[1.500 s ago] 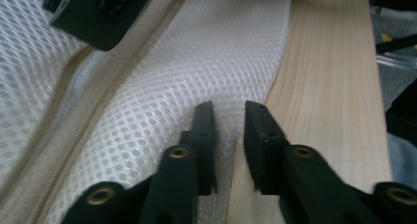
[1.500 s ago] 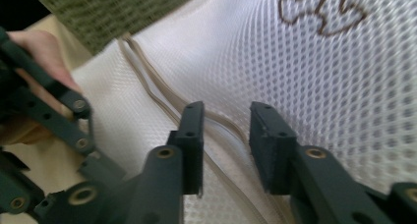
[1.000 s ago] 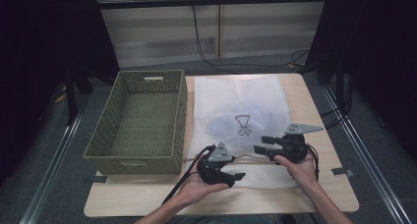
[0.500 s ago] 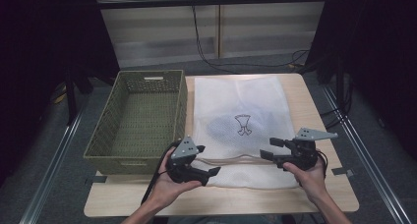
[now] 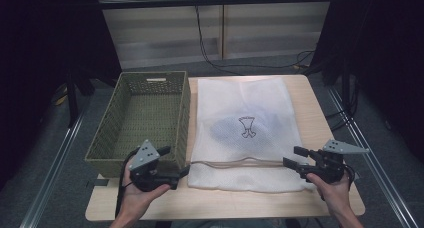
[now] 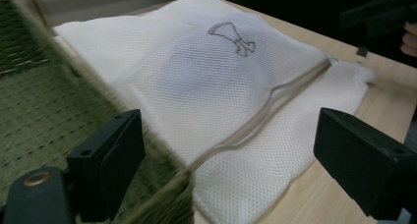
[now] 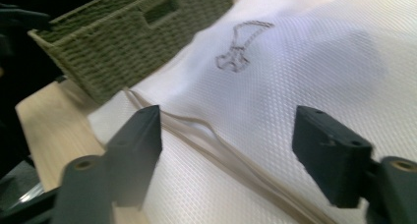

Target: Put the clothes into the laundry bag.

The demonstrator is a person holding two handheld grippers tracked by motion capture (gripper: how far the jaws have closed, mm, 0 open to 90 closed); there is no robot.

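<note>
A white mesh bag point(image 5: 245, 123) point(image 6: 196, 86) point(image 7: 305, 62) lies flat on the table with a dark item inside and a printed emblem on top. Its beige drawstring point(image 5: 235, 163) point(image 6: 265, 111) point(image 7: 196, 130) runs across the near hem. My left gripper point(image 5: 174, 160) point(image 6: 236, 175) is at the bag's near left corner, beside the basket's front. My right gripper point(image 5: 295, 157) point(image 7: 233, 155) is at the bag's near right corner. Both point inward at each other. The jaws of both have just been opening and stand wide, with nothing pinched between them.
A green woven basket point(image 5: 140, 118) point(image 6: 29, 101) point(image 7: 123, 27), with nothing in it, stands left of the bag and touches its edge. Bare wood point(image 5: 225, 203) runs along the table's front. Cables point(image 5: 220, 63) trail on the floor behind.
The two hands have drawn apart: the left gripper went left to the basket's front corner, the right gripper went right to the bag's edge. Both jaws now stand wider.
</note>
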